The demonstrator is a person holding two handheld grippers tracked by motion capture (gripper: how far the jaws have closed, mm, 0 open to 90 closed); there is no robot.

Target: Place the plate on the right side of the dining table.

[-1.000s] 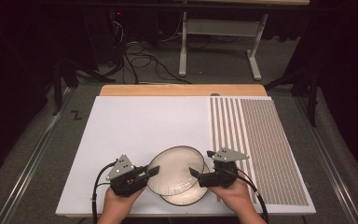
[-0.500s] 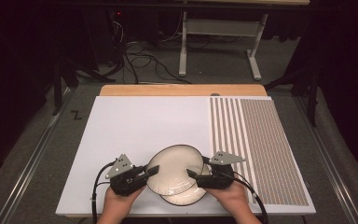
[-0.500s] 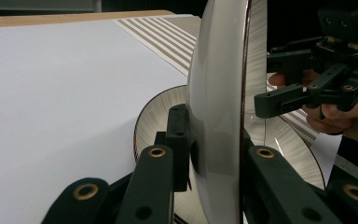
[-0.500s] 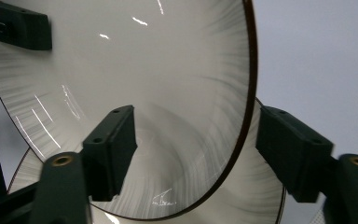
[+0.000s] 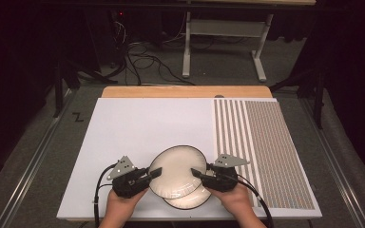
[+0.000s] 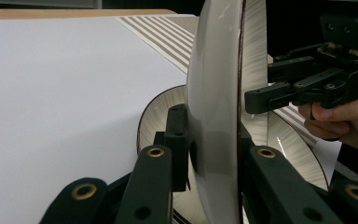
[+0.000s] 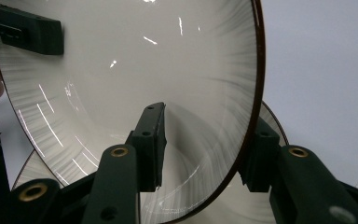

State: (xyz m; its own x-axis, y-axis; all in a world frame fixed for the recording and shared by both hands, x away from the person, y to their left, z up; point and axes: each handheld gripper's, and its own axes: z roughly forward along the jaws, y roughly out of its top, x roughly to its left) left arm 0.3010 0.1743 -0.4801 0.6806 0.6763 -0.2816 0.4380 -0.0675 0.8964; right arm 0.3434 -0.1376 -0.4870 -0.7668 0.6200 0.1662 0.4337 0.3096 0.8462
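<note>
- Two hands come in from the near edge of the table, and each one holds a black tool.
- The left gripper [image 5: 155, 173] pinches the left edge of the top plate [image 5: 178, 171]. In the left gripper view its jaws are pressed tight on the rim, one on each side of it.
- The right gripper [image 5: 196, 174] has the right edge of the same plate between its jaws. Its jaws have just been closing. In the right gripper view the left jaw lies close against the plate's inside, but there is a little gap, and the other jaw sits behind the dark rim. I cannot tell if they press on it yet.
- The top plate is white with a thin dark rim. It is up off the table, between the two tools.
- A second plate [image 5: 188, 203] lies flat on the mat right under it. It looks the same, and its near part peeks out below the top one.
- Both plates are near the front edge of the white mat [image 5: 138, 128], about in the middle.
- To the right of the plates the mat has a striped part [image 5: 261, 147] with brown lines.
- Past the mat, a strip of wooden tabletop [image 5: 185, 91] shows at the far edge.
- Far back on the dark floor are some cables [image 5: 142, 57] and a grey table frame [image 5: 223, 38].
</note>
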